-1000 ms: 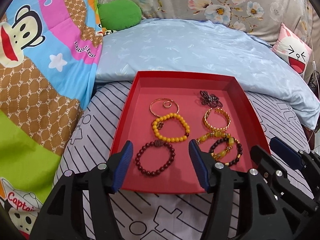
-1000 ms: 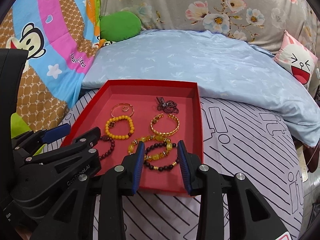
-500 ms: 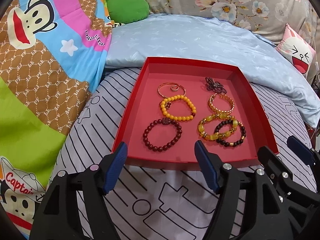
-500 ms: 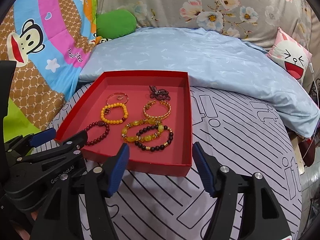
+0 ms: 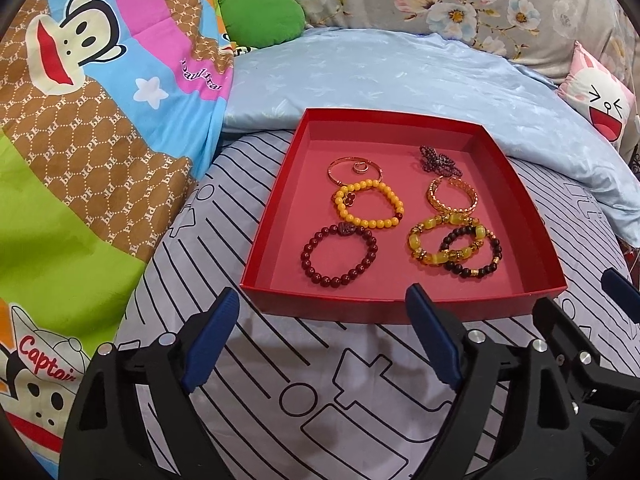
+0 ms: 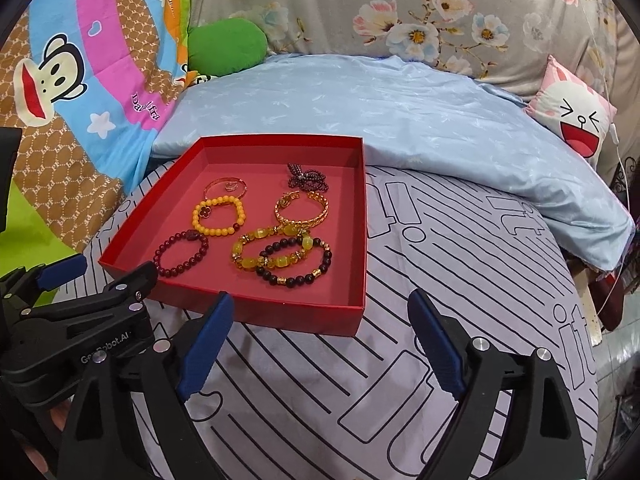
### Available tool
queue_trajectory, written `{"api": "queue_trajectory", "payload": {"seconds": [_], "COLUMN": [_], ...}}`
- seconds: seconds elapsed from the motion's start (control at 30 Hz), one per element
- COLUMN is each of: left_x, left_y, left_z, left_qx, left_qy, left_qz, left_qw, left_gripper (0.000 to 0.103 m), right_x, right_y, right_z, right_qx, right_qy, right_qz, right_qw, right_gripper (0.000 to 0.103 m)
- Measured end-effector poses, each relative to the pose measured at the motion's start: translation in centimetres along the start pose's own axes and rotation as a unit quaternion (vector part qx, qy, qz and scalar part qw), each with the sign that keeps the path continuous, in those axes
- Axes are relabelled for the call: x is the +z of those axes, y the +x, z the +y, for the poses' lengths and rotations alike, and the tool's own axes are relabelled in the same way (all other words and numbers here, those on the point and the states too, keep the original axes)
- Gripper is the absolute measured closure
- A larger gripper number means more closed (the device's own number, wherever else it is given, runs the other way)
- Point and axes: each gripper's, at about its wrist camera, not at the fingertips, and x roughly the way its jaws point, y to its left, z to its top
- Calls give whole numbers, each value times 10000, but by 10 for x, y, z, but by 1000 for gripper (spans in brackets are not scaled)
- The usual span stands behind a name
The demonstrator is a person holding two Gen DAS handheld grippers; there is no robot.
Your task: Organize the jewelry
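Now seven bracelets (image 5: 339,255) inside red tray (image 5: 402,305), untouched.

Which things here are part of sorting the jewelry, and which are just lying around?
For the job:
red tray
dark red bead bracelet
yellow bead bracelet
gold bangle
amber bracelet
dark bead bracelet

Lying about:
green cushion
bunny pillow
blue quilt
cartoon blanket

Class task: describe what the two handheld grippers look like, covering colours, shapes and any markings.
Both are alike: the left gripper and the right gripper have matte black, angular plastic frames with triangular cut-outs and round silver bolt heads. Each finger ends in a long blue ribbed pad. From the right camera, the left gripper's side bears pale lettering, partly legible, ending ".AI". No cables or sleeves show.
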Motion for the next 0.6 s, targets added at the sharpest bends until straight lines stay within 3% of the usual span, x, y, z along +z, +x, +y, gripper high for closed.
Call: {"api": "queue_trajectory", "payload": {"seconds": [0.1, 0.6], "left_x": [-2, -8], "left_y": [0, -3], "left_z": [4, 5], "left_qx": [29, 25], "left_qy": [-85, -66], "left_qz": [-7, -13], "left_qw": [10000, 10000], "left_gripper": [13, 8], "right_x": [-1, -7], "right_y": [-2, -4], "right_z": [-3, -6], "right_qx": [-5, -58], "right_qy": [83, 246], "right_qz": [-61, -28], "right_qw": [9999, 9997], "right_gripper": [6, 6]}}
